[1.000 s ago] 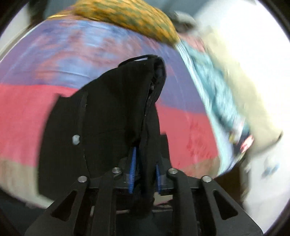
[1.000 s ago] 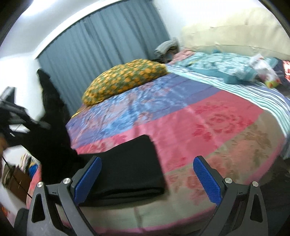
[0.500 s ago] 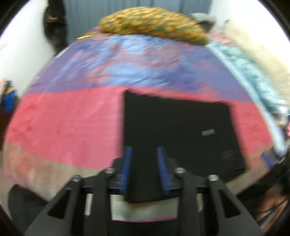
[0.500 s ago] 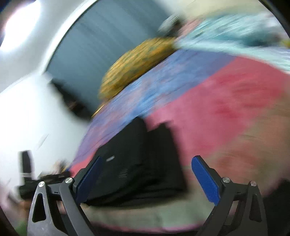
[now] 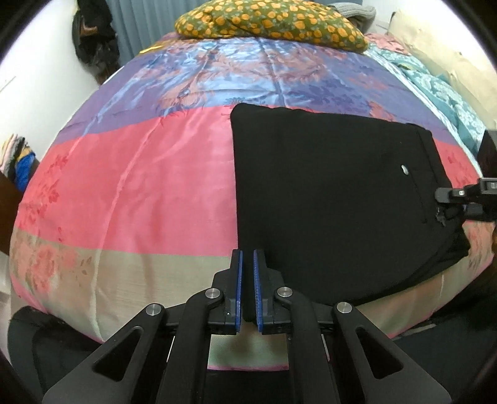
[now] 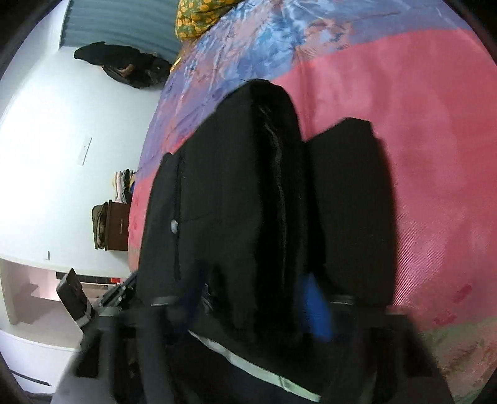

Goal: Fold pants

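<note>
The black pants lie folded into a rectangle on the pink band of the bedspread, waistband and a small button to the right. My left gripper is shut and empty, just off the fold's near left corner. My right gripper shows at the right edge of the left wrist view, at the waistband end. In the right wrist view the pants fill the middle and the cloth sits between the blue pads of the right gripper, which is closed on it.
A yellow flowered pillow lies at the head of the bed. Teal bedding and a cream cushion sit at the right. Dark clothes hang on the left wall. A wooden cabinet stands by the bed.
My left gripper laid the pants down flat, let go and pulled back shut. My right gripper moved from open above the bed to closing on the waistband end.
</note>
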`<state>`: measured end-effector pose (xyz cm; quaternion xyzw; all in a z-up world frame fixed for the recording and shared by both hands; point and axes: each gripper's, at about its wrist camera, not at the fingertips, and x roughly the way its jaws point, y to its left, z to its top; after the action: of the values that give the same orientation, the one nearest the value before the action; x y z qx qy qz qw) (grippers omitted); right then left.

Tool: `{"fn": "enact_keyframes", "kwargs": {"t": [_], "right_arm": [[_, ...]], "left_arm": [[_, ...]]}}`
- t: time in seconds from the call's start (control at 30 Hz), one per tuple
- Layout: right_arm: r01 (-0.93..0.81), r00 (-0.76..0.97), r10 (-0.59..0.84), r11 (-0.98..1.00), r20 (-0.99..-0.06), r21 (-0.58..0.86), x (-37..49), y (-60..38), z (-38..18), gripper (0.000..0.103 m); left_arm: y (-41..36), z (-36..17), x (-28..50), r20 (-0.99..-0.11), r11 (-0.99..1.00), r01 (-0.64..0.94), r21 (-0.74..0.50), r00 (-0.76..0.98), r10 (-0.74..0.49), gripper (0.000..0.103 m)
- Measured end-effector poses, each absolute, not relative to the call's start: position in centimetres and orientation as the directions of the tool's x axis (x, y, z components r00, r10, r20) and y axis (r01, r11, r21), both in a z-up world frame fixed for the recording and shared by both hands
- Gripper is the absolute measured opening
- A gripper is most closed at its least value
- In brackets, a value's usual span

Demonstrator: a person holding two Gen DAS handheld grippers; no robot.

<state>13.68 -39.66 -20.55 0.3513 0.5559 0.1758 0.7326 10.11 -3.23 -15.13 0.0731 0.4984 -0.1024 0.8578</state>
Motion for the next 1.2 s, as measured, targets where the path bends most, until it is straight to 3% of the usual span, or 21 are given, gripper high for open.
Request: {"fn": "enact_keyframes", "kwargs": {"t": [0.1,0.23,0.3,0.33,0.4,0.43,0.5,0.57,0.67,0.8,0.87,0.97,1.07,1.1,1.2], "right_arm": [[0.055,0.388,0.644,0.698,-0.659,0.714,13.0,-39.2,-17.3,0.018],[-0.054,0.492,0.644,0.694,-0.586,0.718,9.7,-40.4,-11.9,0.017],[-0.012,0.514,0.604,0.715,-0.609,0.699,7.9,-41.8,-13.1,0.017],[0.058,0.498,0.554,0.746,-0.667,0.663,7.2,-42.5,-15.2,0.018],[0.166,0.423,0.447,0.817,-0.788,0.553,6.8,-42.8,-19.4,0.025],[0.174,0.449,0.457,0.798,-0.768,0.576,6.3,-43.0,-20.3,0.026],[0.193,0.477,0.464,0.773,-0.746,0.604,5.8,-43.5,-19.3,0.044],[0.184,0.519,0.382,0.824,-0.764,0.537,5.0,-43.9,-16.1,0.049],[0.111,0.586,0.256,0.914,-0.769,0.389,5.4,-43.0,-11.1,0.049],[-0.046,0.596,0.334,0.922,-0.731,0.384,9.1,-40.5,-8.1,0.047],[-0.056,0.588,0.329,0.928,-0.739,0.368,11.5,-38.9,-10.2,0.045],[0.027,0.427,0.174,0.979,-0.887,0.204,13.4,-38.8,-17.9,0.027],[0.039,0.492,0.152,0.980,-0.857,0.197,11.3,-39.5,-17.1,0.027],[0.053,0.504,0.134,0.981,-0.853,0.186,10.4,-39.6,-15.9,0.027],[0.016,0.581,0.157,0.979,-0.799,0.204,6.3,-38.6,-12.2,0.027]], "left_arm": [[-3.4,-13.2,9.6,-0.854,0.963,0.270,0.001,0.501,-0.139,0.005],[-5.0,-10.6,8.3,-0.812,0.945,0.328,0.007,0.553,-0.186,0.005],[-6.4,-12.0,8.5,-0.839,0.935,0.354,0.012,0.512,-0.183,0.005],[-6.9,-13.0,8.6,-0.856,0.931,0.364,0.016,0.487,-0.175,0.007],[-7.9,-15.3,8.7,-0.880,0.925,0.377,0.041,0.453,-0.146,0.006],[-8.0,-15.5,8.5,-0.877,0.925,0.374,0.070,0.465,-0.121,0.006],[-7.7,-14.2,8.0,-0.864,0.924,0.378,0.065,0.484,-0.137,0.007],[-6.9,-12.3,7.5,-0.842,0.928,0.369,0.051,0.516,-0.159,0.008],[-6.9,-11.3,7.7,-0.815,0.932,0.356,0.074,0.560,-0.149,0.008],[-8.6,-12.9,8.8,-0.832,0.926,0.370,0.072,0.535,-0.149,0.008],[-9.7,-14.8,9.2,-0.861,0.916,0.389,0.098,0.494,-0.117,0.008],[-10.2,-16.1,8.9,-0.859,0.901,0.409,0.144,0.504,-0.092,0.008],[-9.4,-14.5,8.2,-0.861,0.911,0.394,0.122,0.498,-0.100,0.009],[-8.9,-14.0,8.0,-0.862,0.922,0.376,0.096,0.495,-0.112,0.013],[-7.9,-12.9,7.4,-0.855,0.944,0.323,0.069,0.506,-0.110,0.050]]}}
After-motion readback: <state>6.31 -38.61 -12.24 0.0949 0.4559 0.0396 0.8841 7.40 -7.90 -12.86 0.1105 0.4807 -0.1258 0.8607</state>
